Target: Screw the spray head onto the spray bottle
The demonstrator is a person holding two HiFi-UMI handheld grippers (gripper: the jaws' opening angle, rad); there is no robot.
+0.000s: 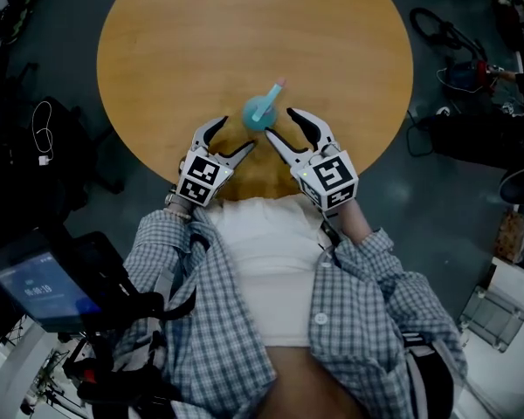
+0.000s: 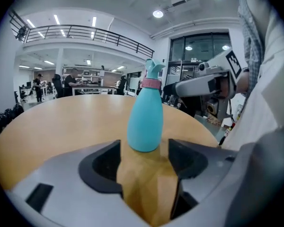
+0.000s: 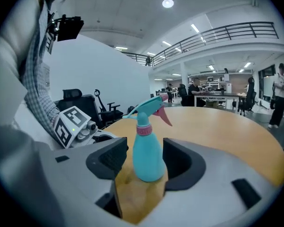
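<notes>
A teal spray bottle [image 1: 260, 112] stands upright on the round wooden table [image 1: 175, 51], near its front edge. Its teal spray head [image 3: 149, 107], with a pink collar and pink nozzle, sits on the neck. My left gripper [image 1: 236, 135] is open just left of the bottle, which stands a little beyond its tips [image 2: 146, 117]. My right gripper [image 1: 279, 124] is open close on the bottle's right. In the right gripper view the bottle [image 3: 147, 152] stands between the two jaw tips with a gap on each side. Neither gripper touches it.
The table's front edge [image 1: 244, 190] lies right under both grippers, against the person's body. Dark bags and a white cable [image 1: 42, 133] lie on the floor to the left, more cables and gear [image 1: 454, 59] to the right. A lit screen [image 1: 44, 286] shows at lower left.
</notes>
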